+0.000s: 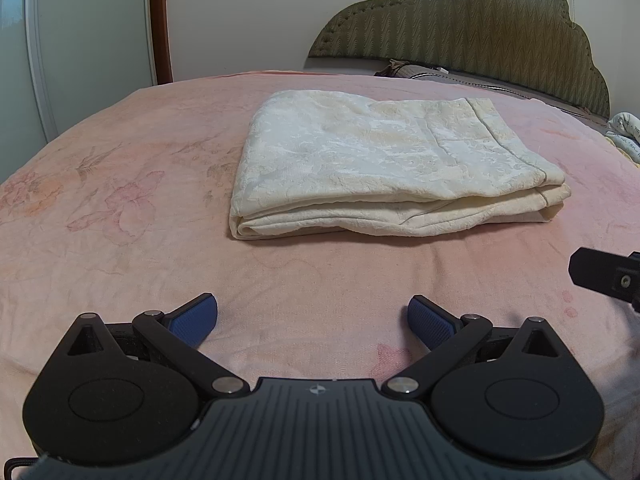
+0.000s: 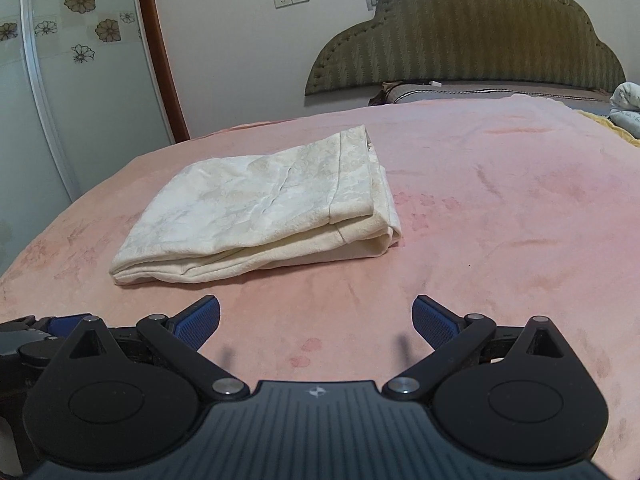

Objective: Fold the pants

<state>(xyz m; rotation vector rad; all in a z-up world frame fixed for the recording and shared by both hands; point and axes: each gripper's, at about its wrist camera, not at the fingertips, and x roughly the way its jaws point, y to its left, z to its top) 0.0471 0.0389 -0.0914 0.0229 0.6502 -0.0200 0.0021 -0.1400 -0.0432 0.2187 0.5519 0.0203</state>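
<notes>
The cream patterned pants (image 1: 380,164) lie folded in a flat stacked rectangle on the pink bed cover (image 1: 120,220). In the right wrist view the pants (image 2: 264,212) sit ahead and to the left. My left gripper (image 1: 313,320) is open and empty, held over the cover a short way in front of the pants. My right gripper (image 2: 316,320) is open and empty too, in front and to the right of the pants. Part of the right gripper (image 1: 604,276) shows at the right edge of the left wrist view.
A green padded headboard (image 1: 460,24) stands at the far end with a dark pillow (image 2: 460,92) below it. A crumpled printed cloth (image 2: 628,108) lies at the far right. A white wardrobe (image 2: 60,80) stands left of the bed.
</notes>
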